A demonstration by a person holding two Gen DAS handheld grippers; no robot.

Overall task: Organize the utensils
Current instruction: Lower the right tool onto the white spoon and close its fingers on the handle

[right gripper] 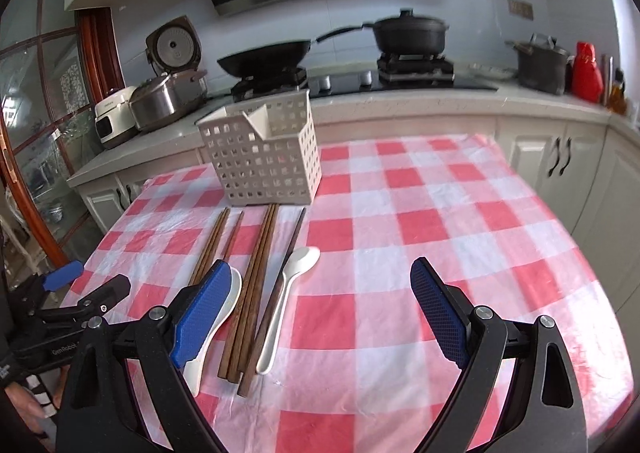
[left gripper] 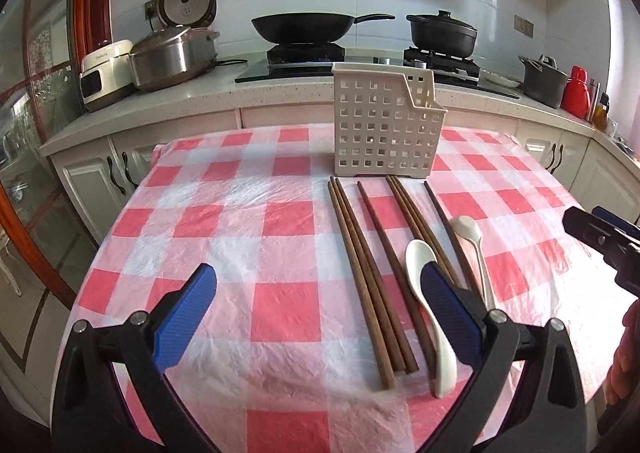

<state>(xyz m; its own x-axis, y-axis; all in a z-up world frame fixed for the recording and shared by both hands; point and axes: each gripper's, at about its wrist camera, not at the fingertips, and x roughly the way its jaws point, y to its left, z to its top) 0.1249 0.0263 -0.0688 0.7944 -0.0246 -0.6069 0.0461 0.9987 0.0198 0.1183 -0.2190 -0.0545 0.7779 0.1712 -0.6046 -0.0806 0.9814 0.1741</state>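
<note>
Several brown wooden chopsticks (left gripper: 370, 277) lie side by side on the red-and-white checked table, pointing at a white perforated basket (left gripper: 386, 125). Two white spoons lie among them: a large one (left gripper: 430, 317) and a smaller one (left gripper: 476, 249). My left gripper (left gripper: 316, 285) is open and empty, hovering above the table; its right finger is over the large spoon. My right gripper (right gripper: 320, 285) is open and empty, hovering right of the chopsticks (right gripper: 256, 285). The basket (right gripper: 266, 157), small spoon (right gripper: 286, 293) and large spoon (right gripper: 216, 325) also show in the right wrist view.
Behind the table runs a kitchen counter (left gripper: 200, 93) with a hob, a black wok (left gripper: 308, 27), a black pot (left gripper: 442, 33), rice cookers (left gripper: 168, 57) and red bottles (left gripper: 576, 91). The right gripper shows at the right edge of the left wrist view (left gripper: 600, 237).
</note>
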